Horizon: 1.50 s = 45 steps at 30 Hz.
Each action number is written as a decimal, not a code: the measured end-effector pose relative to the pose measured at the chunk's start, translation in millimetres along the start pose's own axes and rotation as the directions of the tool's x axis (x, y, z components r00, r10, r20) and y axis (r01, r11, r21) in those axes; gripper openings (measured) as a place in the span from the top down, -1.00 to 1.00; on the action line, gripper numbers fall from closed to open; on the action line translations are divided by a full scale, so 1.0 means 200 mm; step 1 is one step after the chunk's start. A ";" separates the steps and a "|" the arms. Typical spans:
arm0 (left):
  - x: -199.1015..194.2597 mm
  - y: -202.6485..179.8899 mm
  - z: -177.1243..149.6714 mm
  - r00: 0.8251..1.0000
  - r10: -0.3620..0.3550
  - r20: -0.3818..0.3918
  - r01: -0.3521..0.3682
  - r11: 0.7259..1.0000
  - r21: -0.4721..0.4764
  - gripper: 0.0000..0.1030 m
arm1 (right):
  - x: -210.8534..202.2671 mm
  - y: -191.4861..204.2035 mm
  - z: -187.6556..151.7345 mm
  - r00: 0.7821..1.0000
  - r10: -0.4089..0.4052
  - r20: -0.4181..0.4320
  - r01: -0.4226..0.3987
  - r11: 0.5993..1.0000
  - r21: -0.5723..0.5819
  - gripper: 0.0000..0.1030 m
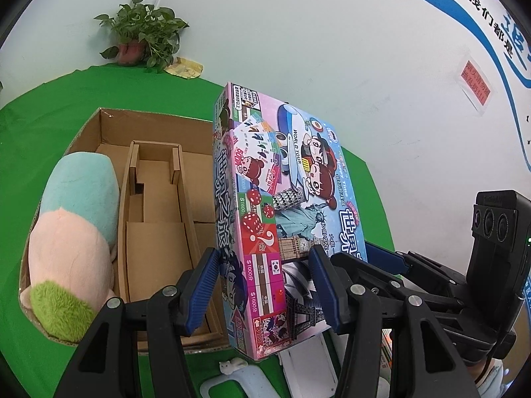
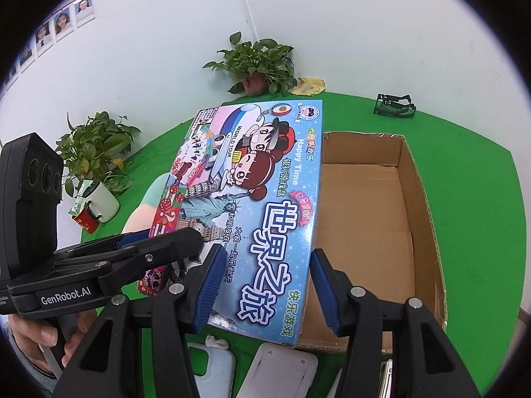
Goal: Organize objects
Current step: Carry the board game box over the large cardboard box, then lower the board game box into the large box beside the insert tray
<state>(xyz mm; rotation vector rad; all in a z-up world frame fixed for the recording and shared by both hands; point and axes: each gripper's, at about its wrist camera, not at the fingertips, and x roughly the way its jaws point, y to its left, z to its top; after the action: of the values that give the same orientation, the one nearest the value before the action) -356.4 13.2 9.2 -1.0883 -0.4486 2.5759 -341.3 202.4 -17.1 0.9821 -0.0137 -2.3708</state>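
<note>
Left tongs: the left gripper [image 1: 265, 285] is seen clamped on the near left edge of the board game box [image 1: 282, 205], blue pads pressed against its pink side and printed face.
Right tongs: the right gripper [image 2: 262, 285] is clamped on the near right edge of the same board game box [image 2: 259, 205], one pad on the lid, the other on the blue side.
Box held: the game is carried tilted between both grippers, off the green table [image 1: 30, 126], above the near edge of the cardboard carton [image 1: 156, 122].
Carton: a plush toy [image 1: 73, 232] is lodged along its left wall; cardboard dividers [image 1: 156, 179] fill the middle; the right section [image 2: 365, 219] lies bare.
Table edges: potted plants [image 2: 259, 63] are ranged along the far edge by the wall; pale flat items [image 2: 212, 368] lie at the near edge, too cropped to name.
Step in hand: judged to be the transfer of the game toward the carton, not yet set down.
Next move: the box would need to be brought over the bare right section, levelled, lowered without catching the carton rim, and both grips released together.
</note>
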 end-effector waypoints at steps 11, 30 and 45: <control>0.21 0.07 0.04 0.992 0.059 -0.111 -0.063 0.998 -0.028 -0.01 | 0.18 -0.11 0.00 0.993 0.062 -0.099 -0.055 0.996 0.074 0.00; 0.35 0.02 -0.04 0.967 0.138 -0.216 -0.126 0.990 0.070 -0.03 | 0.37 -0.20 -0.07 0.963 0.139 -0.232 -0.102 0.981 0.163 0.50; 0.27 0.14 -0.18 0.936 0.272 -0.225 -0.240 0.958 0.157 -0.06 | 0.47 -0.28 -0.09 0.956 0.033 -0.293 0.015 0.987 0.162 0.36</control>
<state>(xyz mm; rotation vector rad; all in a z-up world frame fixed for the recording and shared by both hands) -369.4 15.1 -59.6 -1.4792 -0.0833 2.5927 -411.1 204.3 -102.9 1.4036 -0.0995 -2.2183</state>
